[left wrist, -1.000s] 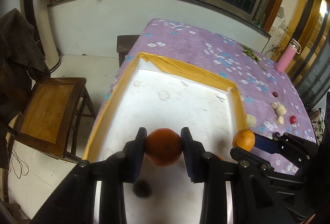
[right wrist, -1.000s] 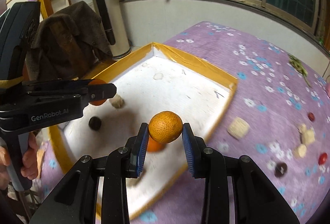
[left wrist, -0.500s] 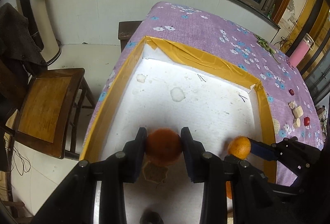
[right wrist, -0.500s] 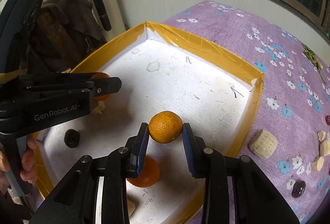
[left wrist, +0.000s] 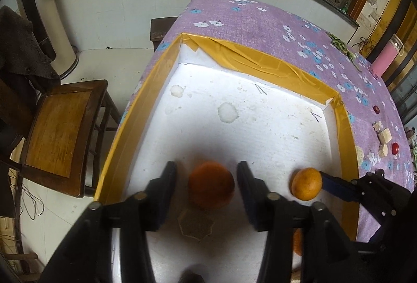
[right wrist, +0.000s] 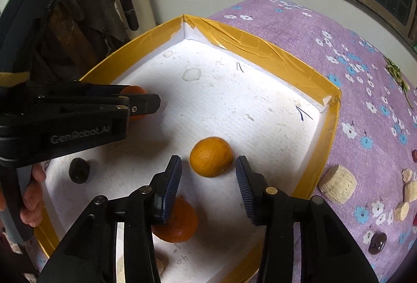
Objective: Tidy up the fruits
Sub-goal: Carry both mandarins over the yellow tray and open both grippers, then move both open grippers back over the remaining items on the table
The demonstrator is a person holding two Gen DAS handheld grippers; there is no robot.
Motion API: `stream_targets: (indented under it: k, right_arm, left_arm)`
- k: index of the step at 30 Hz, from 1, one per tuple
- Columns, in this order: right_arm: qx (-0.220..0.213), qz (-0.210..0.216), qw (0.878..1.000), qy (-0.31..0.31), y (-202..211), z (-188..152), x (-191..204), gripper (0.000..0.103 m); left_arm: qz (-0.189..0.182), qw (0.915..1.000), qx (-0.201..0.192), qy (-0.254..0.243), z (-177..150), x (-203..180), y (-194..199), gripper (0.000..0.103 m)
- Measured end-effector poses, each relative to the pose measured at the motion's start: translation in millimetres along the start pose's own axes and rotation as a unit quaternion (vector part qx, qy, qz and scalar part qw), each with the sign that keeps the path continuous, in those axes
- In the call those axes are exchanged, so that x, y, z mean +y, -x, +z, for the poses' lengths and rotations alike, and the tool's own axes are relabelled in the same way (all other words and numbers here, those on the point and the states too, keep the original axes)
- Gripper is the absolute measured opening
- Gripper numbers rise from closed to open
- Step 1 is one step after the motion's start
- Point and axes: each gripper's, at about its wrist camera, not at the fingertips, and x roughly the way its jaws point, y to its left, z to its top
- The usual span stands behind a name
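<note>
A white foam tray with yellow-taped walls sat on the purple flowered tablecloth, and it was evidently the place where the fruit was being gathered. Over the tray's near half the left gripper and the right gripper pointed steeply down, side by side, each apparently letting go of a fruit. Both sets of jaws were opening, with clear gaps between the pads and the peel. Between the left jaws lay a deep-orange mandarin, blurred. Between the right jaws a paler, dimpled mandarin rested on the tray floor, toward the tray's right wall. A third mandarin lay nearer the tray's front edge.
</note>
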Motion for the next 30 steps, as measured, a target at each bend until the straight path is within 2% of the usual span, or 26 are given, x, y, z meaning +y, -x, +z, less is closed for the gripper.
stream_targets:
  k: [8, 9, 11, 19, 23, 30]
  right_arm:
    - [-0.005, -0.004, 1.0, -0.008, 12, -5, -8, 0.042]
    - [-0.006, -0.004, 1.0, -0.01, 15, -6, -9, 0.042]
    - [-0.009, -0.004, 1.0, -0.014, 21, -9, -12, 0.042]
    - [-0.033, 0.012, 0.999, -0.029, 57, -28, -19, 0.042]
    - [-0.041, 0.014, 0.999, -0.027, 77, -47, -20, 0.044]
    - [-0.041, 0.013, 0.998, -0.046, 104, -92, -43, 0.044]
  left_arm:
    - [0.01, 0.9999, -0.006, 0.012, -7, 4, 11, 0.054]
    - [0.013, 0.9998, -0.009, 0.013, -9, 4, 15, 0.056]
    - [0.027, 0.9994, -0.019, 0.012, -13, 3, 22, 0.067]
    - [0.056, 0.9971, -0.047, 0.019, -38, -2, 51, 0.078]
    - [0.065, 0.9962, -0.055, 0.015, -50, -15, 63, 0.081]
    - [0.055, 0.9969, -0.056, -0.007, -61, -59, 72, 0.082]
